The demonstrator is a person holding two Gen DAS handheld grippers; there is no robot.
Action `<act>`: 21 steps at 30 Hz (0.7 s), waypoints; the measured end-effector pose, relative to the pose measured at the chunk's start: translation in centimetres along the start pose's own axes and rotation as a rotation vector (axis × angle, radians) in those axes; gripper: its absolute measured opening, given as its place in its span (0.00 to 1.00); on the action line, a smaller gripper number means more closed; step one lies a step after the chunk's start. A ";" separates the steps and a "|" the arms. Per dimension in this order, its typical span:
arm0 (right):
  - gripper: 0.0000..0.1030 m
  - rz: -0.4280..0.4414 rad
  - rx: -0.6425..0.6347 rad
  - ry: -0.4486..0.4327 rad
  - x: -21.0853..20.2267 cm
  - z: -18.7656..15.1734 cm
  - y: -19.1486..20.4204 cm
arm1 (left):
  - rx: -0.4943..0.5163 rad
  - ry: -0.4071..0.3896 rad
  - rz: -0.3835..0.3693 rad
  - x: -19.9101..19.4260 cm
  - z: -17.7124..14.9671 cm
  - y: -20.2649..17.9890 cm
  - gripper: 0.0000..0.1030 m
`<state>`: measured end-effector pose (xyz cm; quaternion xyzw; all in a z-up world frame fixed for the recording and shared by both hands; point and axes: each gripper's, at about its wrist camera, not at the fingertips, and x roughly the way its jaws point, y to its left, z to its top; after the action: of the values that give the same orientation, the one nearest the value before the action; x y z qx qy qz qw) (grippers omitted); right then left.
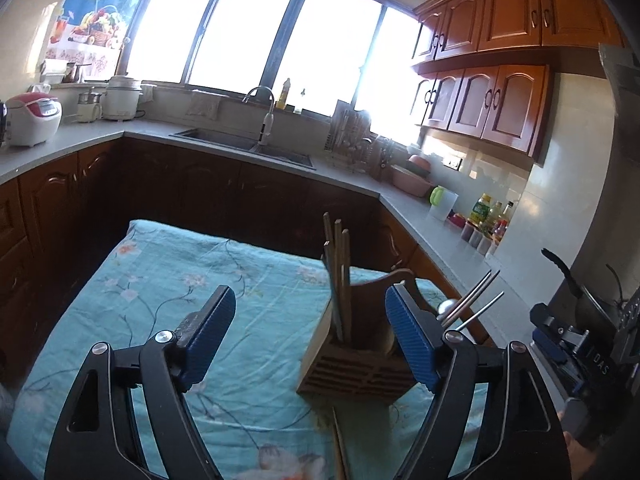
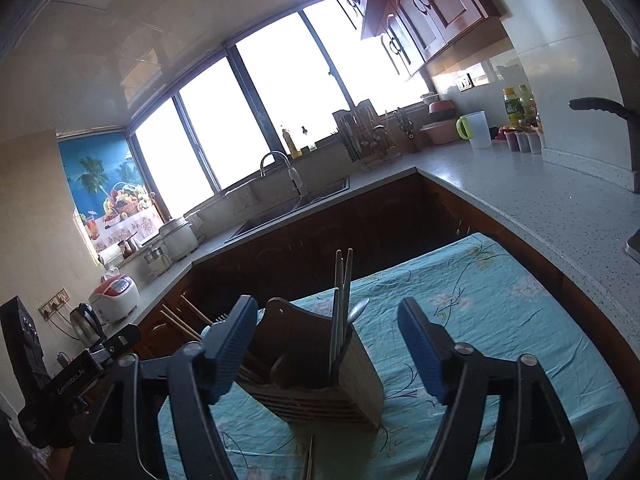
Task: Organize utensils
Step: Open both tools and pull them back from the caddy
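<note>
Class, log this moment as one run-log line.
left hand-held gripper: open, empty | right hand-held gripper: open, empty | wooden holder: upright, chopsticks inside

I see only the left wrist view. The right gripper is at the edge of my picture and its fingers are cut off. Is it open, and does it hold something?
Observer: The right gripper is open and holds nothing. The wooden utensil holder shows between its fingers, not gripped.
Operator: What stands in the holder besides the chopsticks?
Observer: A metal spoon, bowl up, close beside them.
</note>
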<state>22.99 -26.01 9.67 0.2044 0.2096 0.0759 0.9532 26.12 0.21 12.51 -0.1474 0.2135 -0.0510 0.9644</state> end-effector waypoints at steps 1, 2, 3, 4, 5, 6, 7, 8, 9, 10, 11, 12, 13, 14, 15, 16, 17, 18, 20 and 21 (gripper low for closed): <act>0.84 -0.003 -0.002 0.005 -0.3 -0.6 0.0 | -0.006 0.017 0.008 -0.2 -0.7 0.5 0.79; 0.84 -0.006 -0.003 0.014 -0.6 -1.3 -0.2 | -0.012 0.032 0.014 -0.4 -1.4 0.9 0.79; 0.85 -0.008 -0.003 0.025 -0.7 -2.0 -0.3 | -0.019 0.043 0.021 -0.6 -2.1 1.3 0.79; 0.86 -0.013 -0.002 0.038 -1.0 -2.8 -0.4 | -0.026 0.056 0.031 -0.9 -2.9 1.7 0.79; 0.86 -0.015 -0.001 0.051 -1.2 -3.5 -0.5 | -0.031 0.069 0.039 -1.2 -3.6 2.1 0.79; 0.86 -0.017 0.000 0.065 -1.4 -4.3 -0.6 | -0.033 0.080 0.042 -1.4 -4.3 2.3 0.80; 0.86 -0.020 0.002 0.077 -1.6 -5.1 -0.7 | -0.032 0.092 0.050 -1.6 -5.0 2.6 0.80; 0.86 -0.021 0.003 0.089 -1.8 -5.9 -0.8 | -0.031 0.103 0.061 -1.9 -5.8 2.8 0.80; 0.86 -0.021 0.004 0.099 -2.1 -6.5 -0.9 | -0.030 0.113 0.068 -2.2 -6.5 3.0 0.80; 0.86 -0.024 0.006 0.109 -2.4 -7.2 -1.0 | -0.032 0.124 0.074 -2.4 -7.2 3.2 0.80; 0.86 -0.027 0.008 0.118 -2.7 -7.8 -1.1 | -0.037 0.134 0.077 -2.7 -7.9 3.5 0.80; 0.86 -0.028 0.008 0.124 -3.1 -8.5 -1.2 | -0.043 0.143 0.081 -3.0 -8.6 3.8 0.80; 0.87 -0.032 0.011 0.130 -3.4 -9.1 -1.3 | -0.047 0.151 0.084 -3.3 -9.2 4.1 0.80; 0.87 -0.035 0.014 0.139 -3.6 -9.7 -1.5 | -0.049 0.160 0.088 -3.5 -9.7 4.3 0.80; 0.87 -0.035 0.017 0.147 -3.9 -10.2 -1.5 | -0.051 0.166 0.091 -3.9 -10.3 4.5 0.80; 0.87 -0.034 0.016 0.154 -4.2 -10.7 -1.6 | -0.050 0.170 0.093 -4.2 -10.8 4.7 0.80; 0.87 -0.039 0.012 0.162 -4.5 -11.2 -1.6 | -0.047 0.173 0.097 -4.5 -11.2 4.8 0.80; 0.87 -0.043 0.006 0.170 -4.8 -11.7 -1.5 | -0.044 0.175 0.099 -4.9 -11.5 4.8 0.80; 0.87 -0.044 -0.004 0.179 -5.5 -12.5 -1.5 | -0.035 0.174 0.102 -5.7 -12.0 4.7 0.80; 0.87 -0.048 -0.007 0.181 -5.9 -12.8 -1.4 | -0.033 0.173 0.103 -6.1 -12.3 4.6 0.80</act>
<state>12.23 -24.06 0.65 0.1885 0.2995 0.0717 0.9326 15.51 2.36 2.87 -0.1472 0.3041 -0.0105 0.9411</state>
